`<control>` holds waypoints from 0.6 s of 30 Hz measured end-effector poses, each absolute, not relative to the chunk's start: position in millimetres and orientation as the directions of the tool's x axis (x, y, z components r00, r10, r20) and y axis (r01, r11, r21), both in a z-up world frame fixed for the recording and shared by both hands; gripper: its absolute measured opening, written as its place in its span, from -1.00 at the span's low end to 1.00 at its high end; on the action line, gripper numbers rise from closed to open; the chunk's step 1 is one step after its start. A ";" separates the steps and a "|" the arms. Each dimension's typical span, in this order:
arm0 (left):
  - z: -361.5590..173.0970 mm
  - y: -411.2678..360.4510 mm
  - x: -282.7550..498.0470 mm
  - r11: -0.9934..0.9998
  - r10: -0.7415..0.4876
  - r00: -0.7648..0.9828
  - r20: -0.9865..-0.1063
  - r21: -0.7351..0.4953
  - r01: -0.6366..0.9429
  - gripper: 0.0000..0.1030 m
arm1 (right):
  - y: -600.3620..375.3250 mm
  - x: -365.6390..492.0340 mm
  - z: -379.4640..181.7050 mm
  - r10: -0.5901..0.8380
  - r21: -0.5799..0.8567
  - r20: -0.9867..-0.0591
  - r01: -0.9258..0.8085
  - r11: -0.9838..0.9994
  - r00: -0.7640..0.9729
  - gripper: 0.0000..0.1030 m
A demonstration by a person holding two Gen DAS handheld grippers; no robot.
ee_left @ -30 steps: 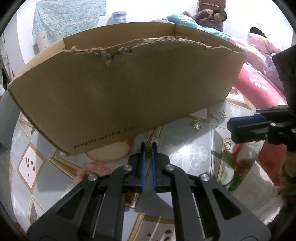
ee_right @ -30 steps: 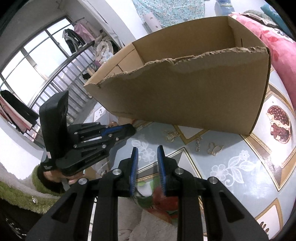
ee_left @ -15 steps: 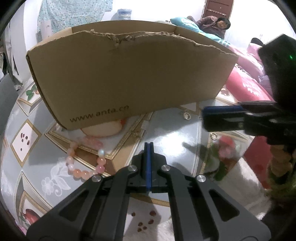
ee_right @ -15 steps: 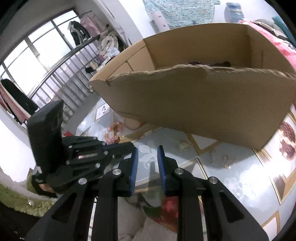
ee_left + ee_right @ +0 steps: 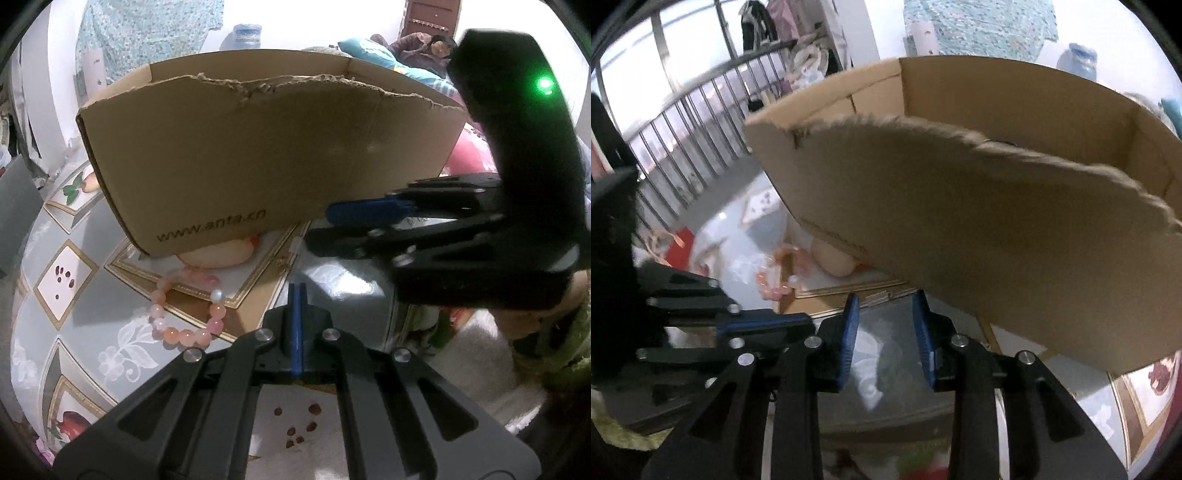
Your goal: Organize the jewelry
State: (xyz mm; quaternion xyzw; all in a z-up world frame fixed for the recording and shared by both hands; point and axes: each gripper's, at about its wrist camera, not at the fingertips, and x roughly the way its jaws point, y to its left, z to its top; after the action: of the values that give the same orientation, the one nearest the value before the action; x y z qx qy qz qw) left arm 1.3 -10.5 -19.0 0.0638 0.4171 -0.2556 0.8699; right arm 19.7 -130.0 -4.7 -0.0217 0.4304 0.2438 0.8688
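Cardboard box, brown, torn along its top edge, printed web address on the near wall, stands on a patterned tablecloth; it is presumably where the jewelry goes. Bead bracelet, the item nearest to hand: round beads in pink, peach and orange with one pale whitish bead, strung in a closed loop, lying flat on the cloth just in front of the box and apart from it, left of your left gripper. That gripper's pads are pressed together with nothing between them, so you need to part them before reaching. Your right gripper has just been opening; its jaws stand apart, nothing between them, over the cloth beside the box wall. A small metal piece lies just ahead of it, too blurred to identify. To do this step well, come down over one side of the loop, pinch across the beads rather than a single one, and lift clear of the torn rim before you release.
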 end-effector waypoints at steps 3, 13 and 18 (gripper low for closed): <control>-19.4 -9.1 -0.3 0.859 -0.393 0.523 -0.757 -0.099 0.503 -1.00 | -124.2 20.5 -6.1 0.386 0.137 -0.761 -0.452 0.882 0.522 -0.43; -18.6 -7.4 -4.0 0.859 -0.398 0.520 -0.756 -0.107 0.501 -1.00 | -110.2 19.0 -6.2 0.344 0.047 -0.766 -0.487 0.872 0.543 -0.71; -19.2 -4.6 -4.5 0.862 -0.399 0.519 -0.756 -0.116 0.494 -1.00 | -109.7 15.6 -4.4 0.339 0.042 -0.774 -0.490 0.871 0.536 -0.77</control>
State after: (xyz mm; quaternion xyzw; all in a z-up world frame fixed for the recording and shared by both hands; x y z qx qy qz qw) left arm -4.5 -4.6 -19.2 0.0568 0.4180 -0.2566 0.8696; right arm 15.6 -109.7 -4.4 -0.0904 0.4191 0.2378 0.8716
